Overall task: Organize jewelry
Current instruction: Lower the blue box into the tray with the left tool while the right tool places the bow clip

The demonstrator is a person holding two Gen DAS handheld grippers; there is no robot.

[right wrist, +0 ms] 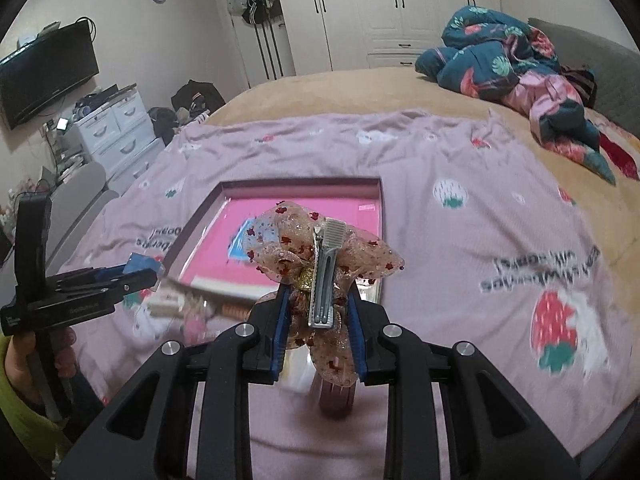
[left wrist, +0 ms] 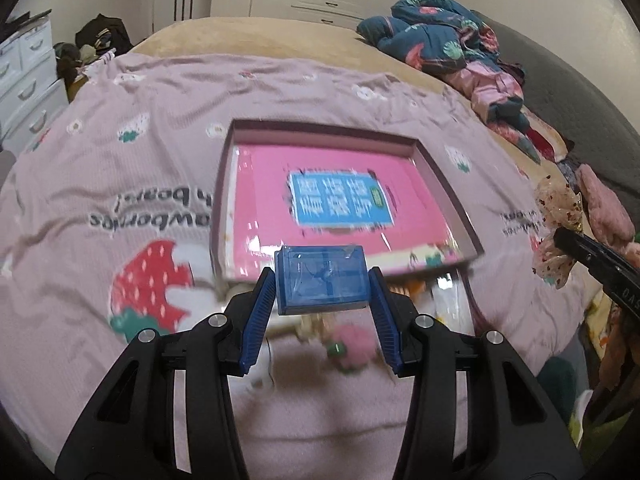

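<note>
A glossy clear-blue plastic box (left wrist: 321, 280), a sheer glittery bow (right wrist: 320, 256) with a metal clip (right wrist: 326, 276), soft matt bedspread (right wrist: 460, 220).

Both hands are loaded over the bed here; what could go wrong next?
The left tool grips the small blue box only by its ends, so it could twist or drop. The right tool pinches the floppy bow hair clip by its fabric, which might slip out before reaching the tray.

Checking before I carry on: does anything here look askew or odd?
Nothing is spilled or damaged. The sheer sequinned bow hair clip is gripped back side up in the right gripper, its metal clip facing the camera.
</note>
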